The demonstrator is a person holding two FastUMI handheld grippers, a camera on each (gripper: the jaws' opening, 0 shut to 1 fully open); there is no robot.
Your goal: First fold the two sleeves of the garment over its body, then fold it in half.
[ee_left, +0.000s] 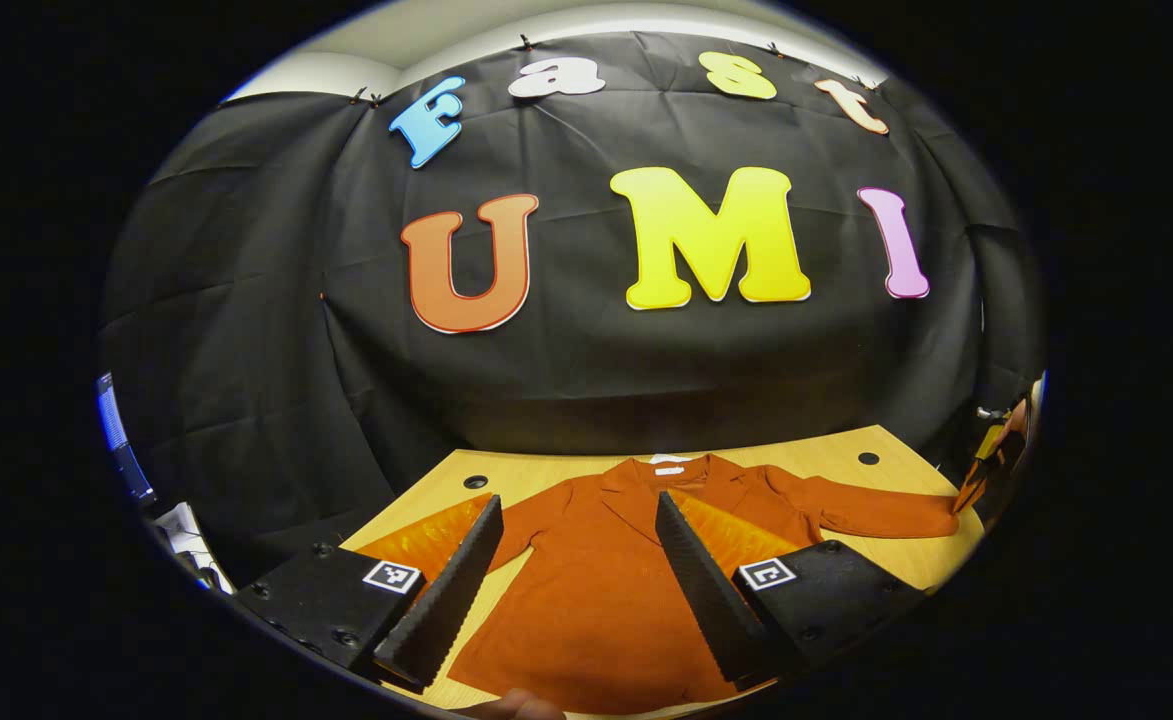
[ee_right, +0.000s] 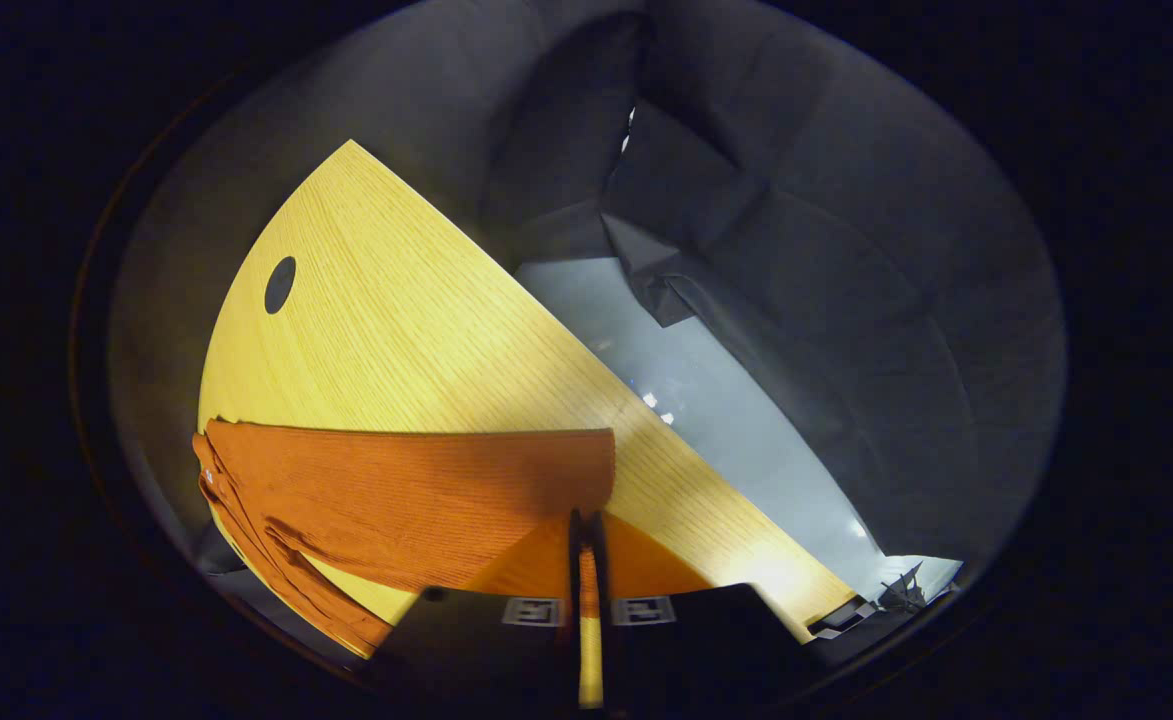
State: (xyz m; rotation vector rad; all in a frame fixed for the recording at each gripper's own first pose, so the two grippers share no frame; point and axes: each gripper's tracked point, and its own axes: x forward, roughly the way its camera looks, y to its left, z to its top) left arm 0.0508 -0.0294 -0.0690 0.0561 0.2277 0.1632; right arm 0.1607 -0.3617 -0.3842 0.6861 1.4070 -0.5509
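A rust-orange jacket (ee_left: 596, 600) lies spread flat on the wooden table (ee_left: 546, 470), collar (ee_left: 668, 465) toward the far wall. My left gripper (ee_left: 578, 500) hangs open above the jacket's body, touching nothing. One sleeve (ee_left: 876, 515) stretches out to the right, and the right gripper (ee_left: 976, 485) sits at its cuff. In the right gripper view that sleeve (ee_right: 426, 490) lies flat across the table (ee_right: 396, 330), and my right gripper (ee_right: 586, 520) is shut on the cuff's near corner. The other sleeve is mostly hidden behind my left gripper's fingers (ee_left: 446, 590).
The table's right edge runs close past the cuff, with grey floor (ee_right: 706, 400) and black cloth beyond it. Round cable holes (ee_right: 279, 285) (ee_left: 475, 482) sit near the far corners. A person's fingertip (ee_left: 516, 705) shows at the near edge.
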